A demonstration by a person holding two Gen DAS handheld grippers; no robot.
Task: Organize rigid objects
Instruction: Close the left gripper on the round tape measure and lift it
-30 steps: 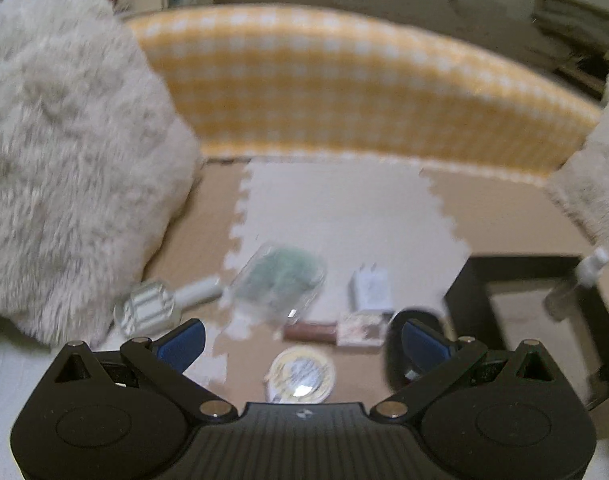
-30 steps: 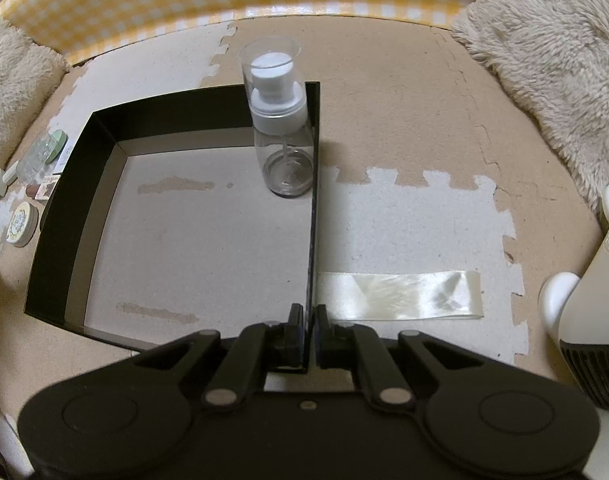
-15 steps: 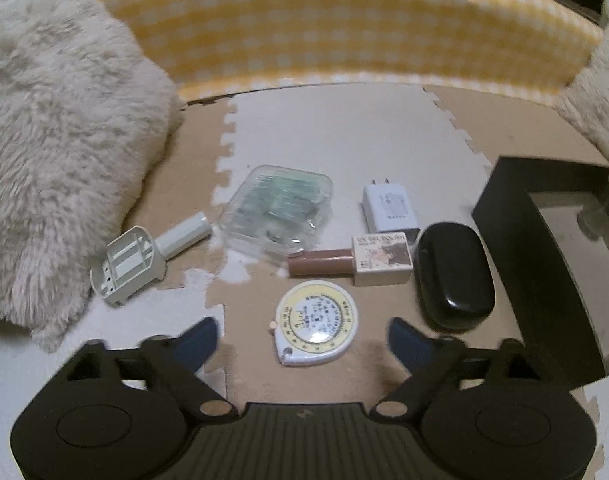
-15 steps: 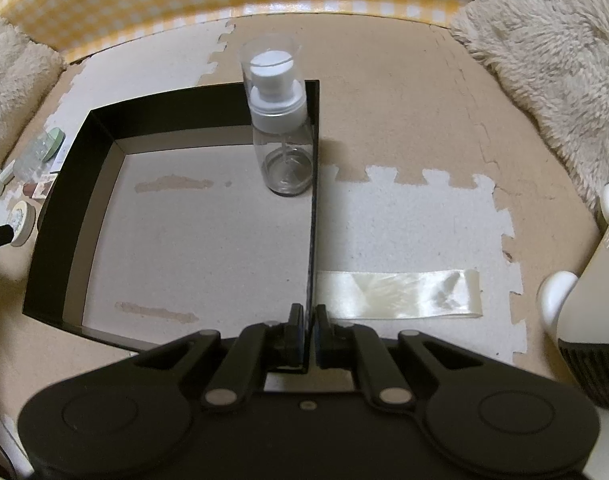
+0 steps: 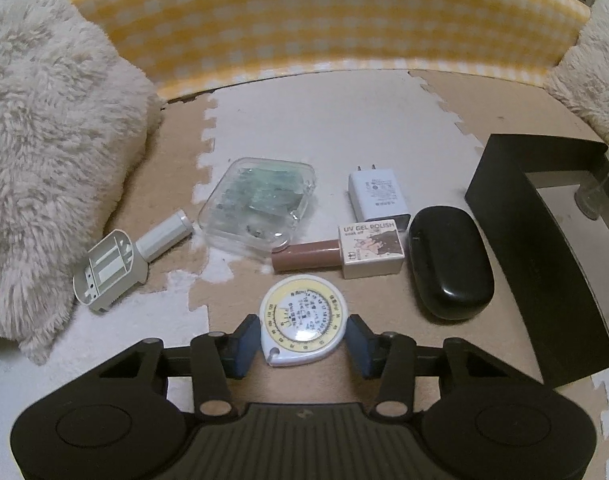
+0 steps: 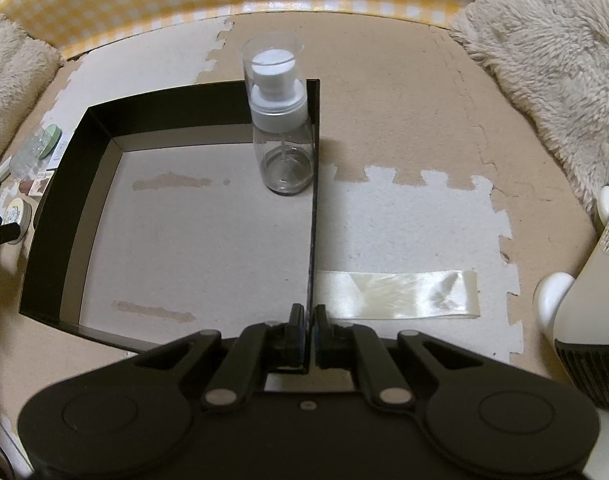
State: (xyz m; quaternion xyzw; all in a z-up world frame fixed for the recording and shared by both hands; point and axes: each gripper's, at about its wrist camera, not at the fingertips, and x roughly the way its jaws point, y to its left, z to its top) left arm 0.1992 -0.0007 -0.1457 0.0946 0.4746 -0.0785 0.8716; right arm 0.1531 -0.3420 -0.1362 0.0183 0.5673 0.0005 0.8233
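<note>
A round yellow-and-white tape measure (image 5: 302, 320) lies on the foam mat between the blue pads of my left gripper (image 5: 303, 340). The jaws are closing, and both pads touch its sides. Behind it lie a gel polish bottle (image 5: 344, 254), a black oval case (image 5: 448, 260), a white charger (image 5: 378, 196), a clear plastic case (image 5: 260, 208) and a grey plastic tool (image 5: 116, 268). My right gripper (image 6: 309, 320) is shut on the right wall of an open black box (image 6: 64, 184). A clear spray bottle (image 6: 280, 120) stands upright in the box's far right corner.
A fluffy cushion (image 5: 44, 160) lies to the left and another (image 6: 544, 60) to the right. A yellow checked cushion (image 5: 324, 20) runs along the back. A glossy strip of tape (image 6: 396, 294) lies right of the box, and a white appliance (image 6: 584, 300) stands at the right edge.
My left gripper has come down over the tape measure and its jaws have narrowed from wide apart to its sides. The right gripper and the box have not moved.
</note>
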